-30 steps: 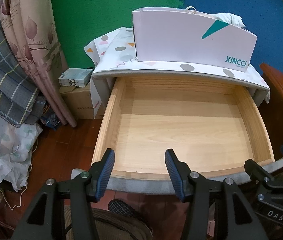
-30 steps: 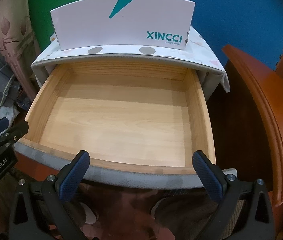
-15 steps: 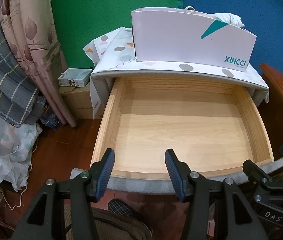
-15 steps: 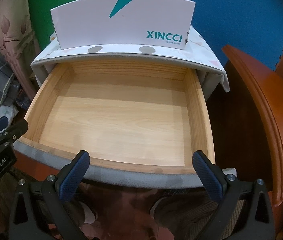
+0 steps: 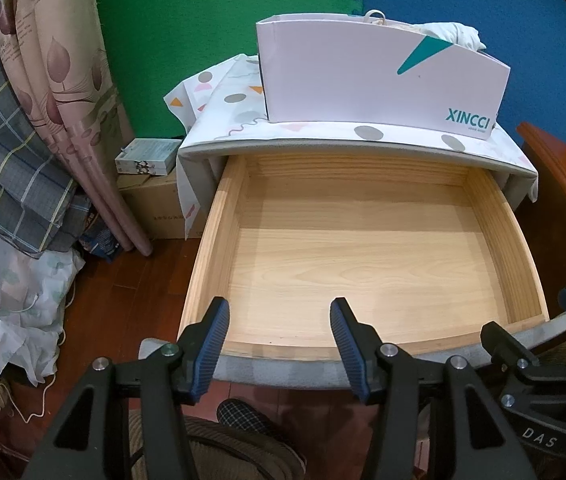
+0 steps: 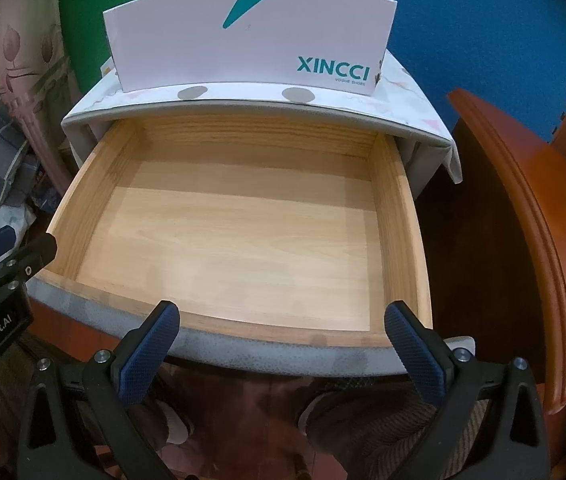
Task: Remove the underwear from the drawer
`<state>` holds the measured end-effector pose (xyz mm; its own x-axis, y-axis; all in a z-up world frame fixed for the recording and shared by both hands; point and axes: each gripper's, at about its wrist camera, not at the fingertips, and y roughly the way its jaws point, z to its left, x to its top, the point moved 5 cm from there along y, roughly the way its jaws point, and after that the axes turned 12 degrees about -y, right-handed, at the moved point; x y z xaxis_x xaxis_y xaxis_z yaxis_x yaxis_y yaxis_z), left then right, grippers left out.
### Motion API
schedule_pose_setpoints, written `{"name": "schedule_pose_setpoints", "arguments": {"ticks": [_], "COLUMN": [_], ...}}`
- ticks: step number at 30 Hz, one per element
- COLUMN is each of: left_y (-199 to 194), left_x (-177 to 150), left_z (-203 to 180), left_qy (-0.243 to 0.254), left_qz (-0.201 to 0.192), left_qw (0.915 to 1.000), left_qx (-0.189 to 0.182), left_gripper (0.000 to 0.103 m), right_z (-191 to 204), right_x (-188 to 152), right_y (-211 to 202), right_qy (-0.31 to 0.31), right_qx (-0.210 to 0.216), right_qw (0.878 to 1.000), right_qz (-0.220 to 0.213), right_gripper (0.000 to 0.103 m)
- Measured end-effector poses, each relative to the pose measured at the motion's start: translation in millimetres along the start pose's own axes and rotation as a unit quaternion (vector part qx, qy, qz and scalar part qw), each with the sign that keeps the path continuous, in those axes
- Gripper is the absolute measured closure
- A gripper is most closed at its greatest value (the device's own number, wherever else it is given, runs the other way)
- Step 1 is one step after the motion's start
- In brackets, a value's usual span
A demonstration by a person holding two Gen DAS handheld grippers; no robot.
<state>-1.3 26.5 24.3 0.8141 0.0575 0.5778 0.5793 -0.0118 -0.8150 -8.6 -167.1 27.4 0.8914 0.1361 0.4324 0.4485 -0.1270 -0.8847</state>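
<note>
- Underwear is nowhere on the bare floor of the open pale-wood drawer (image 5: pixel 363 256); in both wrist views we see only empty boards from front rail to back wall.
- Behind the drawer, on top of the cloth-covered cabinet, stands a white cardboard box printed XINCCI (image 5: pixel 379 76), and a bunched white cloth (image 5: pixel 455 34) pokes over its far rim. We cannot tell whether that cloth is the underwear.
- Our left gripper (image 5: pixel 277 320) hangs over the drawer's front rail, toward its left end, jaws partly apart and holding nothing.
- Our right gripper (image 6: pixel 283 324) hangs over the same rail toward its right end, jaws spread wider, also empty.
- We judge the take-out finished or nearly so: nothing in the drawer lies ahead of either tool, so neither hand is nearer to a target.
</note>
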Motion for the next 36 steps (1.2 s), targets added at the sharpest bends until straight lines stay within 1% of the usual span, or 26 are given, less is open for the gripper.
{"name": "schedule_pose_setpoints", "arguments": {"ticks": [36], "left_y": [2.9], "left_x": [-4.3], "left_z": [-0.9], "left_qy": [0.002], "left_qz": [0.003], "left_qw": [1.0000], "left_qx": [0.001], "left_gripper": [0.049], "right_z": [-0.8], "right_x": [-1.1], "right_y": [3.7], "right_qy": [-0.009], "right_qx": [0.003], "right_qw": [1.000], "right_qz": [0.004], "right_gripper": [0.001]}}
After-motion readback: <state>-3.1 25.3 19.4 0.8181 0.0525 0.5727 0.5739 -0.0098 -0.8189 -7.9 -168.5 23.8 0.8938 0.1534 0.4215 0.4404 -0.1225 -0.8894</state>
